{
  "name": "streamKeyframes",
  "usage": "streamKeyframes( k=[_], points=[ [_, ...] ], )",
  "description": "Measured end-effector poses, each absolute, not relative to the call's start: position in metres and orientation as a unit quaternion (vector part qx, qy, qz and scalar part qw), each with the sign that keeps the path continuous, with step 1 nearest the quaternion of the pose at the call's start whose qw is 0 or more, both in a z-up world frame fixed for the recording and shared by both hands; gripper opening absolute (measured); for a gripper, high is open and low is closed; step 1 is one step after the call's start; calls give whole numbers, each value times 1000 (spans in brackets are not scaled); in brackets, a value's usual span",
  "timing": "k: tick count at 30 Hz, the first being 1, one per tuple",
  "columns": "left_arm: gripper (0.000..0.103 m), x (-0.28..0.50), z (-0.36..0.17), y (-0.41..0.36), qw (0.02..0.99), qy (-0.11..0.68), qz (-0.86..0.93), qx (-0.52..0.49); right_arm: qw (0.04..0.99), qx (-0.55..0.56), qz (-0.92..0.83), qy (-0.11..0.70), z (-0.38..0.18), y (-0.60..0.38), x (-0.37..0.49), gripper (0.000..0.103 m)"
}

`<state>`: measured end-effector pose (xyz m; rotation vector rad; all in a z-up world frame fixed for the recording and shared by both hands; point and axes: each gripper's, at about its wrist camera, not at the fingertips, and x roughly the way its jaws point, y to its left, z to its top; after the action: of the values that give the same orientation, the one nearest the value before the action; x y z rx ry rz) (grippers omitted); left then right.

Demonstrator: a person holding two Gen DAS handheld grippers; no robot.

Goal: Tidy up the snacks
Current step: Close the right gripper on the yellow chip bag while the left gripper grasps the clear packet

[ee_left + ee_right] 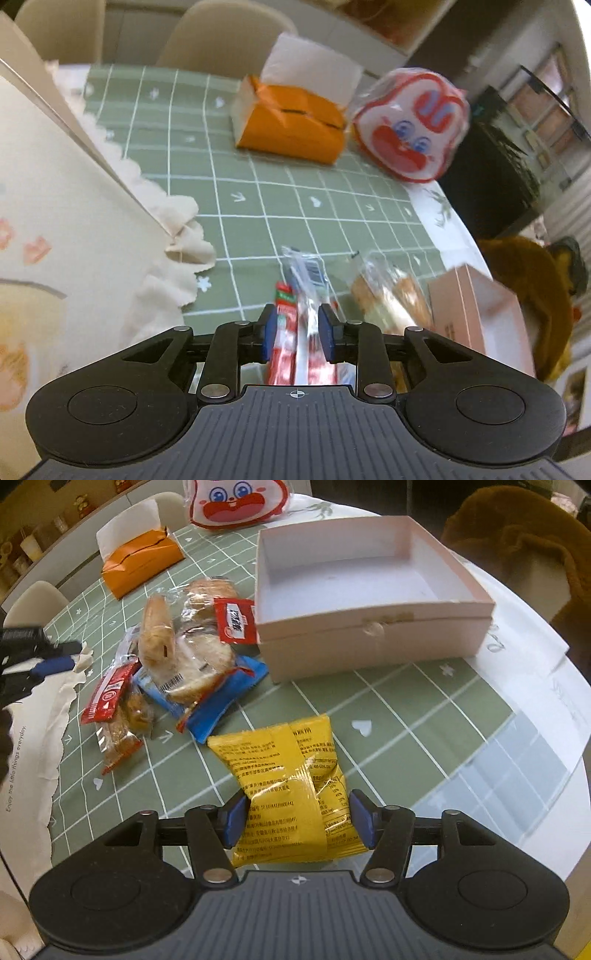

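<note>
My left gripper (297, 326) is shut on a red and clear snack packet (291, 332), held above the green grid tablecloth (229, 177); its fingers (51, 664) show at the left edge of the right wrist view. My right gripper (299, 818) has its jaws around a yellow snack bag (291, 786), pads touching both sides. An open pink box (354, 587) stands empty ahead of it; it also shows in the left wrist view (476, 314). A pile of snacks (177, 653) lies left of the box: bread packs, a blue packet, red packets.
An orange tissue box (291, 118) and a rabbit-face bag (410, 125) lie at the far side of the table. A cream board with a lace cloth (55, 221) stands at the left. Chairs stand behind the table. A brown plush (517, 554) sits beyond the box.
</note>
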<state>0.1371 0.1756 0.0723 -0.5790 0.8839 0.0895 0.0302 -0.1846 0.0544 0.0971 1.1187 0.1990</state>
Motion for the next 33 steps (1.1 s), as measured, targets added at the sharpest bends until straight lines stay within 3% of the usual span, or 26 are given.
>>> streamKeyframes(
  k=[3,10,13,17,20,23,25,33],
  points=[
    [29,161,67,168,858,440,45,-260,847,48,91,522,55,-189,26,64],
    [30,199,49,115,860,496,32,-118,859,46,72,505,55,-199,25,69],
    [43,209,38,107,860,499,41,-99,864,28,69,497,54,-199,22,72],
    [51,218,30,105,861,497,37,-99,873,-17,66,482,57,-192,16,73],
    [48,221,27,100,871,485,24,-75,878,-27,68,473,57,-190,14,73],
    [27,219,27,105,873,478,-4,-95,879,-11,74,471,54,-194,15,73],
    [21,214,31,109,874,474,-10,-104,875,3,74,478,53,-198,17,73],
    [18,133,72,104,894,426,-82,-113,879,-9,71,471,62,-205,11,73]
  ],
)
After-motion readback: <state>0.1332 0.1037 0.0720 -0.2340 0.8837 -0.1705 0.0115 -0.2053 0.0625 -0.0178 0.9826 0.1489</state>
